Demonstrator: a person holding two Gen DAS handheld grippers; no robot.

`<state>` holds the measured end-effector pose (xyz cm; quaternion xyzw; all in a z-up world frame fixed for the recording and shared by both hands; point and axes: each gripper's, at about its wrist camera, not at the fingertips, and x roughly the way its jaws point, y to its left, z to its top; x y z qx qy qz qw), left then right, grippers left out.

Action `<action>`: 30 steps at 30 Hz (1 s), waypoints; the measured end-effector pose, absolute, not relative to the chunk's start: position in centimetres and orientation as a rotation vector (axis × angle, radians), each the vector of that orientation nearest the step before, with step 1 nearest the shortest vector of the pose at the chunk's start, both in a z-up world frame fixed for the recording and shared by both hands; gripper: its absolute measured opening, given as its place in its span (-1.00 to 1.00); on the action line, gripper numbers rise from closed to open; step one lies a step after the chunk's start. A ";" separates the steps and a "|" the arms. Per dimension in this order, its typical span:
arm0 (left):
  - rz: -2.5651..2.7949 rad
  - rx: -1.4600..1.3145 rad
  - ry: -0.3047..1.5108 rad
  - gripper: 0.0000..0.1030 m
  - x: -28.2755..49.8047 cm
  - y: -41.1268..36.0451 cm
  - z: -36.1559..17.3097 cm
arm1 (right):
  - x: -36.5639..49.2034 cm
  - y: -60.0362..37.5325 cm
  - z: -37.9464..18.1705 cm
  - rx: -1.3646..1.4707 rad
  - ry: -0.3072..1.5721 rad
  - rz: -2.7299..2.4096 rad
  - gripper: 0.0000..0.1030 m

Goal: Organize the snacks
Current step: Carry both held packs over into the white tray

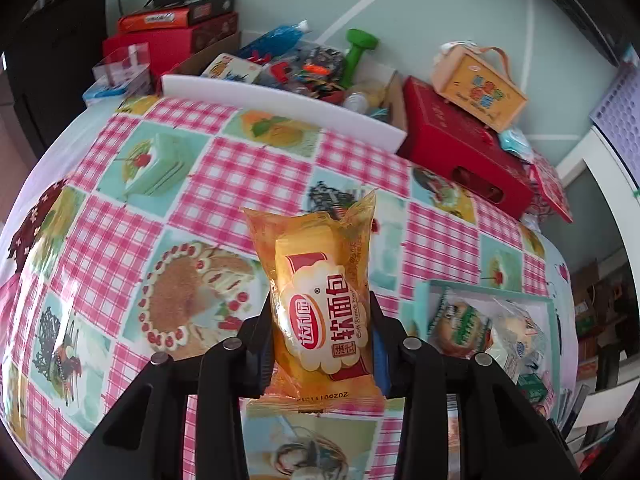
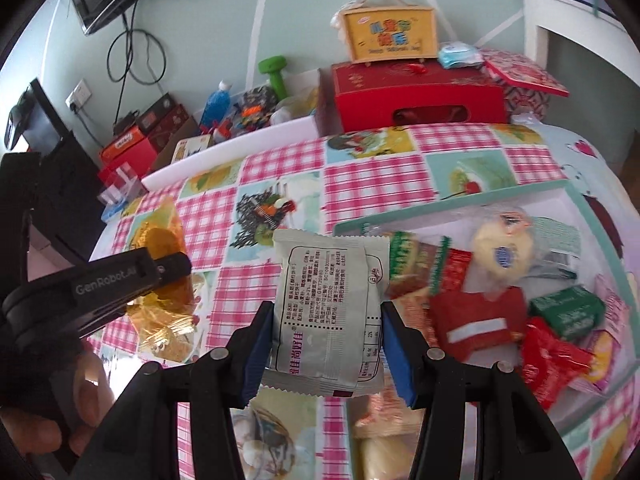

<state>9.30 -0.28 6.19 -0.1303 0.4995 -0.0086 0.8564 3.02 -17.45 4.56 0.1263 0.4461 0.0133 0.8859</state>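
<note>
My left gripper is shut on an orange soft-bread packet and holds it upright above the table. It also shows in the right wrist view, at the left, with the orange packet in it. My right gripper is shut on a grey-white snack packet, its printed back toward the camera, above the table beside the tray. A teal-rimmed tray at the right holds several wrapped snacks. The tray also shows in the left wrist view.
The table wears a pink-check cloth with cake pictures. At the back stand a white foam strip, a cardboard box of clutter with a green dumbbell, a red box and a yellow case.
</note>
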 end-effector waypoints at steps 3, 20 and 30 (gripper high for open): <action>-0.089 -0.280 1.060 -0.22 9.1 -2.1 6.4 | 2.6 -19.8 5.0 0.290 0.914 -0.031 0.07; -0.357 -0.090 1.068 -0.22 6.0 -12.9 6.3 | 0.2 -31.6 4.6 0.445 0.891 -0.302 0.07; -0.404 0.013 1.054 -0.22 4.9 -16.2 5.1 | -0.3 -33.9 3.8 0.479 0.893 -0.338 0.07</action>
